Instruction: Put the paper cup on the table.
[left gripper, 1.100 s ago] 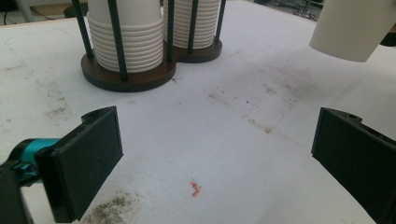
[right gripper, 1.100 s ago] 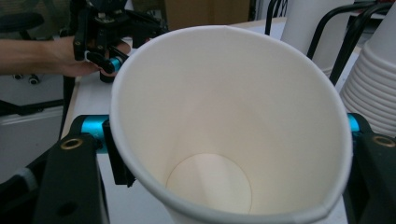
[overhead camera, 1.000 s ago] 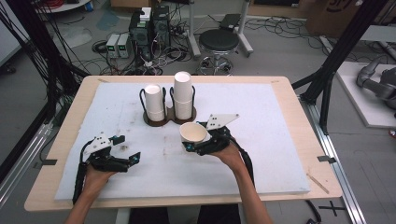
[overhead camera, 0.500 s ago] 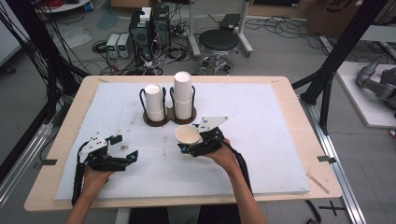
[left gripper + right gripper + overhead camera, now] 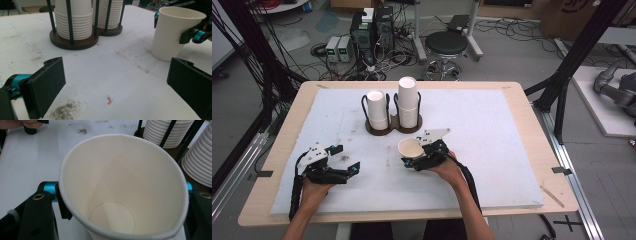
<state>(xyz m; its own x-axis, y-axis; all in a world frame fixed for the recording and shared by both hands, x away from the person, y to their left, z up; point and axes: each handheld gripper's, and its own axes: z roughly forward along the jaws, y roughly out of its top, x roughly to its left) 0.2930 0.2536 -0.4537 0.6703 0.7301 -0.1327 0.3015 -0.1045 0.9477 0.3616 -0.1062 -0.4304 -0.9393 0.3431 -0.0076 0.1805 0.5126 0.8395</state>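
While right tongs (image 5: pixel 413 159) clamp cup (image 5: pixel 410 148), open mat (image 5: pixel 492 130) rightward

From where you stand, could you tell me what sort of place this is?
Probably a robotics lab: a padded table framed by black struts, computer gear with tangled cables on the floor, and handheld grippers, the right gripper clamping a paper cup.

The paper cup (image 5: pixel 122 195) hides the right claw's (image 5: pixel 120 202) pads and the mat beneath.

The paper cup (image 5: pixel 122 185) is plain white inside and out, same as the ribbed white stacks (image 5: pixel 75 20) in their dark brown holder (image 5: pixel 75 41) with black rods. The claws (image 5: pixel 120 82) are black with teal bits. The surface (image 5: pixel 492 130) has a white, grey-smudged cover with a tiny orange speck (image 5: pixel 109 100), maybe a crumb.
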